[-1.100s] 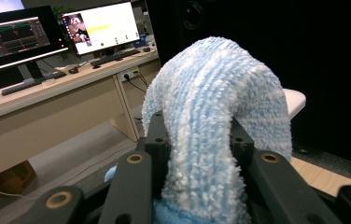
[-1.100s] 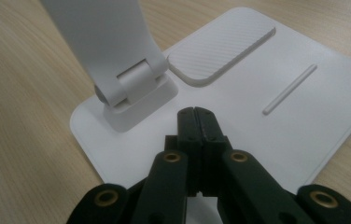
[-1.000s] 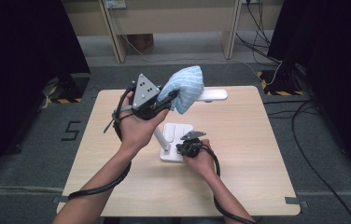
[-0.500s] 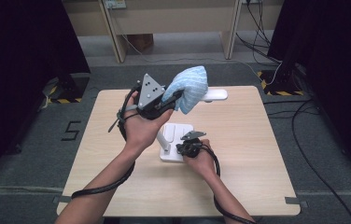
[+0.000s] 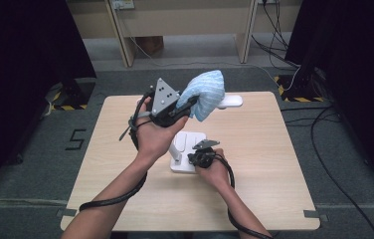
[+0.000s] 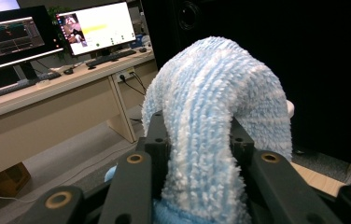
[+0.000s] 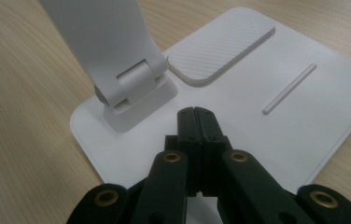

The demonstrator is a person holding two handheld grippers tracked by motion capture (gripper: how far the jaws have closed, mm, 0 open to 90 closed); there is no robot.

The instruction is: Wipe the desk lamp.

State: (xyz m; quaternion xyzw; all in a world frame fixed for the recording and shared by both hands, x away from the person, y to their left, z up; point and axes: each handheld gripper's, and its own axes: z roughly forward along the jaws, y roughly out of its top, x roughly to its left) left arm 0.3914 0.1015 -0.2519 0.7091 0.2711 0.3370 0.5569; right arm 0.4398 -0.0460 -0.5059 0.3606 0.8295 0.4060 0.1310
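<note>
High view: the left gripper [image 5: 187, 104] holds a fluffy blue cloth [image 5: 205, 92] pinched between its jaws, raised above the white desk lamp [image 5: 187, 149] and next to the lamp's head [image 5: 230, 101]. The right gripper [image 5: 200, 152], jaws closed on nothing, presses down on the lamp's base [image 7: 276, 116], just beside the hinge [image 7: 134, 86]. The step looks like steadying the lamp for dusting; next the cloth should come down onto the lamp's head and wipe along it.

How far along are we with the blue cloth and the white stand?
Done: the left gripper is shut on the fluffy blue cloth, lifted above the table. In hand: the shut right gripper presses on the white stand's base. Left: bringing the cloth to the stand.
</note>
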